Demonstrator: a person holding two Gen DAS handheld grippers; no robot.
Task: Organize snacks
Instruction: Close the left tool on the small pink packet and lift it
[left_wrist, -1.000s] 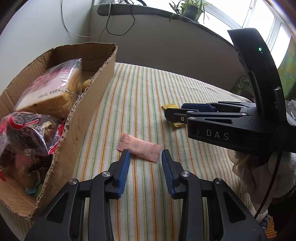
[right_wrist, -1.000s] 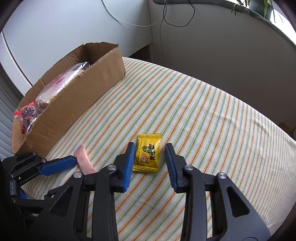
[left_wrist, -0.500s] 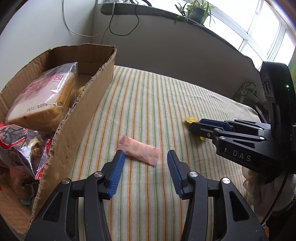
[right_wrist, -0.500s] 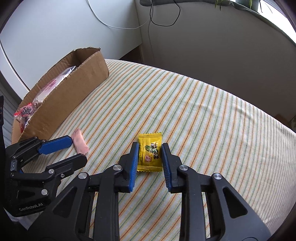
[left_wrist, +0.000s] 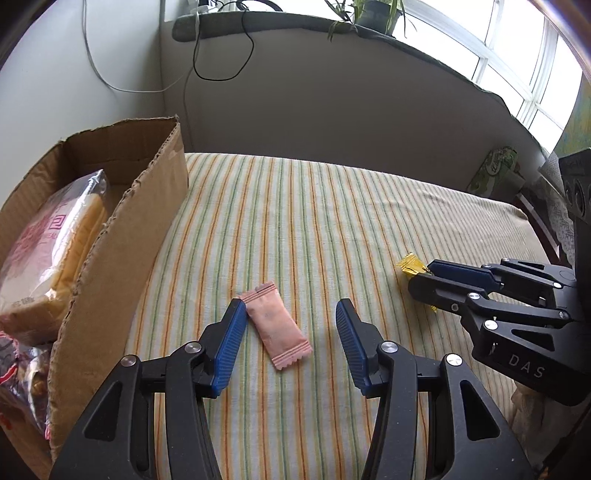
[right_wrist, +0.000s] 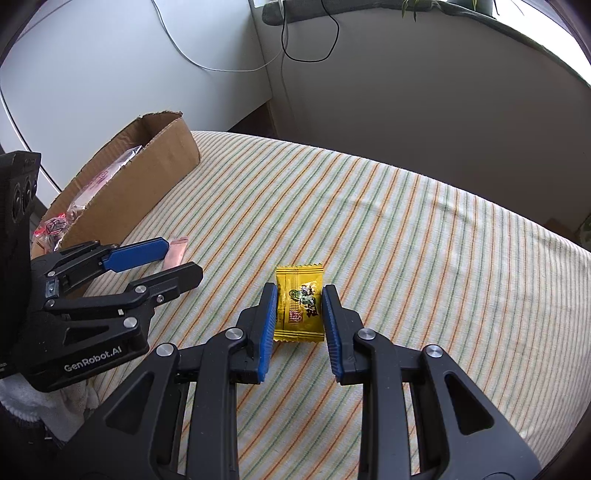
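Note:
A pink snack packet (left_wrist: 277, 328) lies on the striped tablecloth between the fingers of my left gripper (left_wrist: 290, 325), which is open around it; its far end touches the left pad. My right gripper (right_wrist: 300, 314) is shut on a yellow snack packet (right_wrist: 300, 302), its blue pads pressing both long sides, low over the cloth. In the left wrist view the yellow packet (left_wrist: 410, 265) peeks out past the right gripper (left_wrist: 424, 278). In the right wrist view the left gripper (right_wrist: 166, 262) and the pink packet (right_wrist: 175, 254) show at the left.
An open cardboard box (left_wrist: 122, 236) stands at the table's left, holding a bagged bread loaf (left_wrist: 55, 243) and red-printed snack bags (left_wrist: 18, 384). It also shows in the right wrist view (right_wrist: 147, 184). The striped tablecloth (right_wrist: 424, 240) stretches right and back to a wall.
My right gripper has closed onto the yellow packet. My left gripper has opened wider and moved forward so the pink packet now lies between its fingers.

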